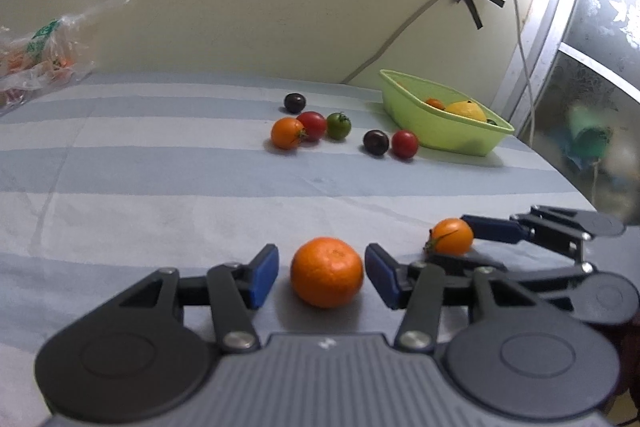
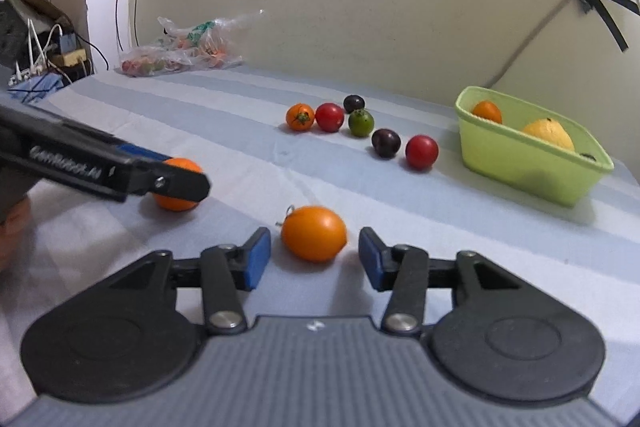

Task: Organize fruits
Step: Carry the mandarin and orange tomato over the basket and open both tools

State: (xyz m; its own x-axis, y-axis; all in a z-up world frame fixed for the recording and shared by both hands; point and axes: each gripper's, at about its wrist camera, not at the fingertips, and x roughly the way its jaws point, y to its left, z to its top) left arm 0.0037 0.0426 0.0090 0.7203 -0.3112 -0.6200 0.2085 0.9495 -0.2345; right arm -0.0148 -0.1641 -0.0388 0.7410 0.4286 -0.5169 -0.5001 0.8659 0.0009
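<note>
My left gripper [image 1: 322, 273] is open, its blue pads on either side of a mandarin [image 1: 327, 271] that rests on the striped cloth. My right gripper [image 2: 314, 255] is open around an orange tomato [image 2: 314, 233] on the cloth. The right gripper also shows in the left wrist view [image 1: 460, 239], with that orange tomato [image 1: 452, 235] between its fingers. The left gripper [image 2: 176, 179] shows in the right wrist view, partly hiding the mandarin [image 2: 178, 205]. A green basket [image 2: 520, 155] at the right holds a lemon [image 2: 548, 133] and an orange fruit [image 2: 486, 111].
Several small tomatoes and dark fruits lie in a loose group mid-table: orange [image 2: 300, 117], red [image 2: 329, 117], green [image 2: 361, 123], dark [image 2: 386, 143], red [image 2: 421, 151]. A plastic bag [image 2: 180, 47] of produce sits at the back left by the wall. Cables hang on the wall.
</note>
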